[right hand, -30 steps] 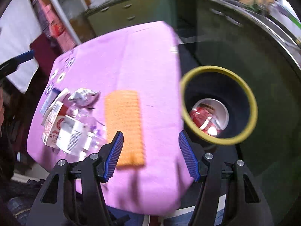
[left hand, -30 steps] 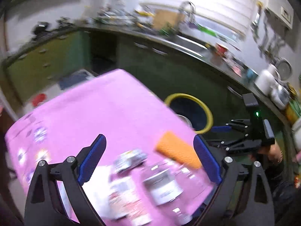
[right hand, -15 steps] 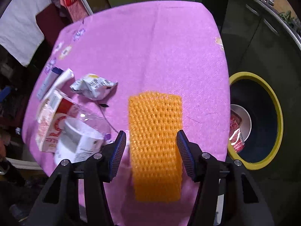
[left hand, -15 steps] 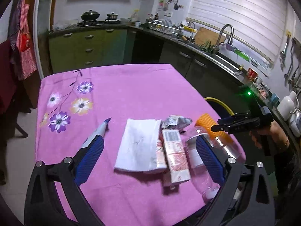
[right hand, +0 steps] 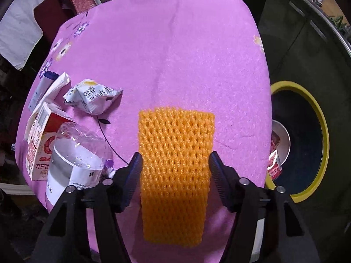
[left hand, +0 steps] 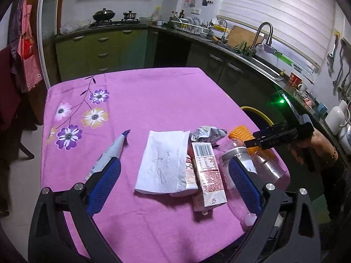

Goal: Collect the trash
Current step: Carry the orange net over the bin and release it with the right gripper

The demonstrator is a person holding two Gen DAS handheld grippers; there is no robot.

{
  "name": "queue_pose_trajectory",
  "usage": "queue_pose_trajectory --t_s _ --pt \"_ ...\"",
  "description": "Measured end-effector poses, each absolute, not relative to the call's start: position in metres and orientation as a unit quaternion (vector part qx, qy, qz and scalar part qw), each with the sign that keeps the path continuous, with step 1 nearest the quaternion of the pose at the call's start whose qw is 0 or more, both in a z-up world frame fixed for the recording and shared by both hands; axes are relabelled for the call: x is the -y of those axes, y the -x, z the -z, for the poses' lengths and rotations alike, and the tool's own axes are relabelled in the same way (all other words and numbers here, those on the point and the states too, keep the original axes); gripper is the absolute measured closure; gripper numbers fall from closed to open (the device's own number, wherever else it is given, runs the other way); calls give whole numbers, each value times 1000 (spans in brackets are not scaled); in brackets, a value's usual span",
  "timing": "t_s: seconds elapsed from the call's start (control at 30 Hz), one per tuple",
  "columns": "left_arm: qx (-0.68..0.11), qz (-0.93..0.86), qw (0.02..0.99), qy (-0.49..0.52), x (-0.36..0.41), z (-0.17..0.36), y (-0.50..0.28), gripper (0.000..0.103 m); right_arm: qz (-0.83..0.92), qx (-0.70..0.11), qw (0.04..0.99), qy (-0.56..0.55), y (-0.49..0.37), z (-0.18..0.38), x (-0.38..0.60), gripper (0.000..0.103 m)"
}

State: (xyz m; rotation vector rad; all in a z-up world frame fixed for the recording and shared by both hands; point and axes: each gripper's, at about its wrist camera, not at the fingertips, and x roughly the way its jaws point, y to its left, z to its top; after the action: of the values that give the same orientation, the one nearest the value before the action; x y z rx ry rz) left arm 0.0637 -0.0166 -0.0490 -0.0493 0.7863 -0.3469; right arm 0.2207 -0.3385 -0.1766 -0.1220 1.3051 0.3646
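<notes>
Right gripper (right hand: pixel 174 164) pitched steeply down, jaws opening astride orange foam net (right hand: pixel 175 166), pads not seen pressing | left gripper (left hand: pixel 173 184) tilted down, jaws wide, empty, above carton (left hand: pixel 207 171) | net flat near table edge (right hand: pixel 266 100) beside yellow-rimmed bin (right hand: pixel 316 114) | far tablecloth bare.

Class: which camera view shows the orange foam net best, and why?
The right wrist view: the net lies whole, central, between the opening jaws. The left wrist view shows only its end, behind the bottle.
</notes>
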Motion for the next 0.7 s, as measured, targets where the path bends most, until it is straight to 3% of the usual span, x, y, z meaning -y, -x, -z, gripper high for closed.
queue_pose_trajectory --t_s 0.2,0.23,0.27,0.33,0.7 --pt "-384 171 907 28 17 50 -65 9 -170 -606 774 71 -217 178 333 36" --pt "-385 171 906 28 17 51 -66 9 -166 -606 774 76 -218 179 331 41" --pt "-386 171 906 28 18 51 -66 9 -162 -606 775 78 -218 180 331 62" --pt "-389 174 904 27 19 53 -66 9 -159 -604 778 73 -219 181 332 89" --pt "-400 177 899 24 24 60 -70 9 -132 -554 821 26 -220 130 380 89"
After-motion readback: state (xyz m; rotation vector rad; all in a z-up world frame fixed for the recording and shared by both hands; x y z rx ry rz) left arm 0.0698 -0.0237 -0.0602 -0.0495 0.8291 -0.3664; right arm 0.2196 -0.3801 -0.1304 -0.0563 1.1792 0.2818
